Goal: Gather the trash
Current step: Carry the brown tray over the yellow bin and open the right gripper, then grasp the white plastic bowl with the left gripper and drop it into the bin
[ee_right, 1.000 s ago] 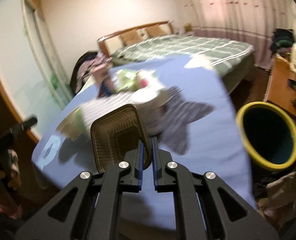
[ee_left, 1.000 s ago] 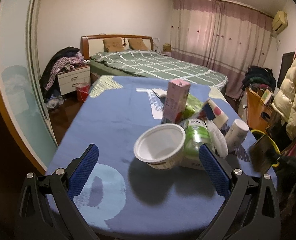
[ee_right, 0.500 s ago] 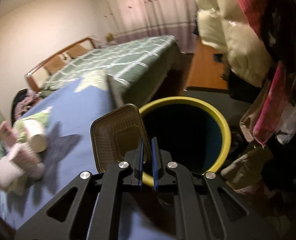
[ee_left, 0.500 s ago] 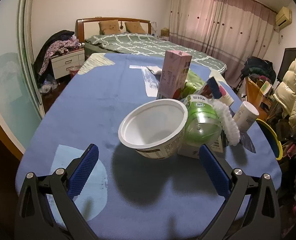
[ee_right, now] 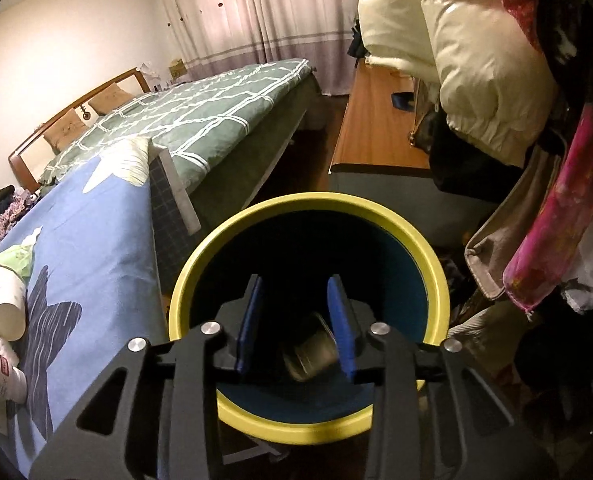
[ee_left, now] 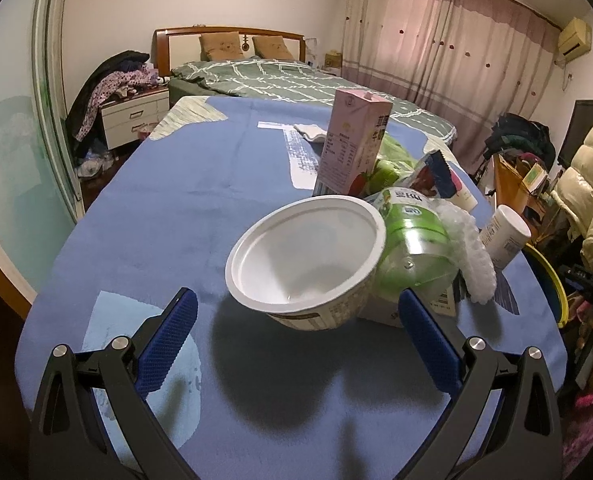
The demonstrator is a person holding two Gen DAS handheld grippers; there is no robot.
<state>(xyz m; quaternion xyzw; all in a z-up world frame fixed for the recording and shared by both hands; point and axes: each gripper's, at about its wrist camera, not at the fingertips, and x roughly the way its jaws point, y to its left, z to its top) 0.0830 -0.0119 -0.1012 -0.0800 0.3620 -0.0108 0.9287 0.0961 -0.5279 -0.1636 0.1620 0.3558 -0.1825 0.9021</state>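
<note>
While the right gripper opens empty above the yellow-rimmed round bin, the left gripper gapes unladen before the white plastic bowl, with a pink carton behind.

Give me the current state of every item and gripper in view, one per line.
Left gripper: open, empty, just short of the bowl.
Right gripper: jaws opening over the bin, nothing between them.
White paper bowl: empty, tilted against the pile.
Pink milk carton: upright.
Yellow-rimmed bin: open.
Brown tray: inside the bin.
</note>
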